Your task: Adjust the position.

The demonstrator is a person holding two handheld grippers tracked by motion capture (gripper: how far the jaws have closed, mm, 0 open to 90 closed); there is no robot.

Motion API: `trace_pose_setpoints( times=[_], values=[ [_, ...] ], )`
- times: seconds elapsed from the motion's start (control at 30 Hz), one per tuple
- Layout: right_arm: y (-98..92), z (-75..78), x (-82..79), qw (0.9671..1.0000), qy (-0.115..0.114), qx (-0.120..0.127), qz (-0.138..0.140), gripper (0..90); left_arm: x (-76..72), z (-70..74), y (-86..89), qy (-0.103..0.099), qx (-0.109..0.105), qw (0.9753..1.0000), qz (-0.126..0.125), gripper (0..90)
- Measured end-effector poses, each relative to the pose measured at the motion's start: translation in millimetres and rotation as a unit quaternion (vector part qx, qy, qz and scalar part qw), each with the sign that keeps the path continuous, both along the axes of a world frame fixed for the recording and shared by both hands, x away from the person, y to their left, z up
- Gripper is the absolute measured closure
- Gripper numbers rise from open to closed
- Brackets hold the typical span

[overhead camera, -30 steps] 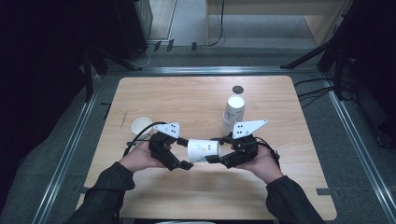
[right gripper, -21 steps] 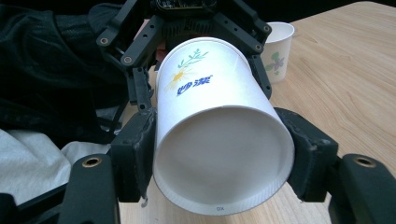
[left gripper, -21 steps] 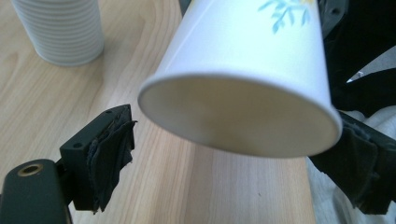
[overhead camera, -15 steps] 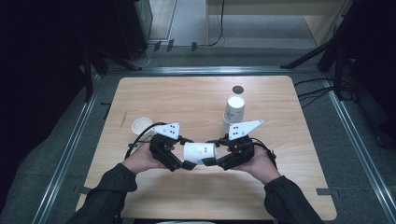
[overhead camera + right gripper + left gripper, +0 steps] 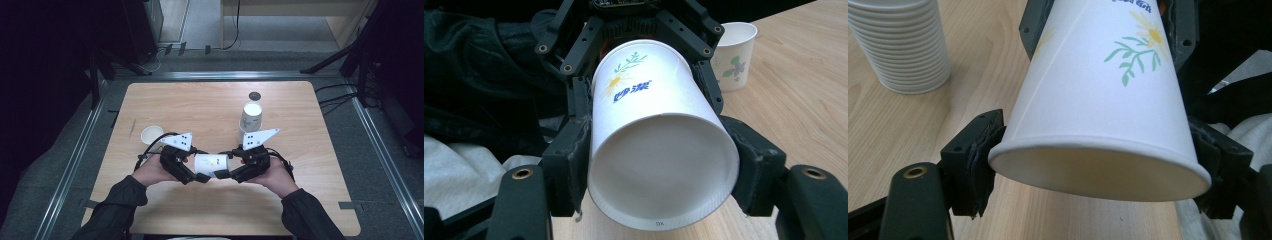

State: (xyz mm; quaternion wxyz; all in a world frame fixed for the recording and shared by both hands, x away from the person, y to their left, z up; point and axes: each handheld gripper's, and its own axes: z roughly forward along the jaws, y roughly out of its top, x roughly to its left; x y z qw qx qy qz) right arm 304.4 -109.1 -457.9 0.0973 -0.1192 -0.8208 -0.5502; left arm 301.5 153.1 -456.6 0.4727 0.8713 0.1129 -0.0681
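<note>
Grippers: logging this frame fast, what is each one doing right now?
Left gripper: shut on the paper cup, clamping its open rim end.
Right gripper: shut on the same paper cup, clamping its base end.

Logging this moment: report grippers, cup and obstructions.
Left gripper and right gripper both shut on paper cup, one at each end, cup on its side above table. Cup stack and single cup stand apart, nothing obstructing.
</note>
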Motion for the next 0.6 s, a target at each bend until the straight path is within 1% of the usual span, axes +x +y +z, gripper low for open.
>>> trace_pose_setpoints(
  times=[0.1,0.2,0.4,0.6],
  values=[
    [0.3,-0.2,0.0,1.0000,-0.001,-0.001,-0.001,34.7,0.6,-0.8,0.3,0.001,0.001,1.0000,0.001,21.0],
    [0.7,-1.1,0.5,1.0000,0.005,-0.003,-0.002,34.7,0.6,-1.1,0.4,-0.002,0.003,1.0000,0.000,21.8],
    [1.1,-1.8,0.6,0.9999,0.008,-0.007,-0.002,34.7,1.1,-2.4,0.6,0.003,0.005,1.0000,-0.002,23.2],
    [1.3,-2.4,0.6,1.0000,0.007,-0.006,-0.003,34.7,1.1,-2.6,0.9,0.002,0.004,1.0000,-0.001,24.0]
  ],
)
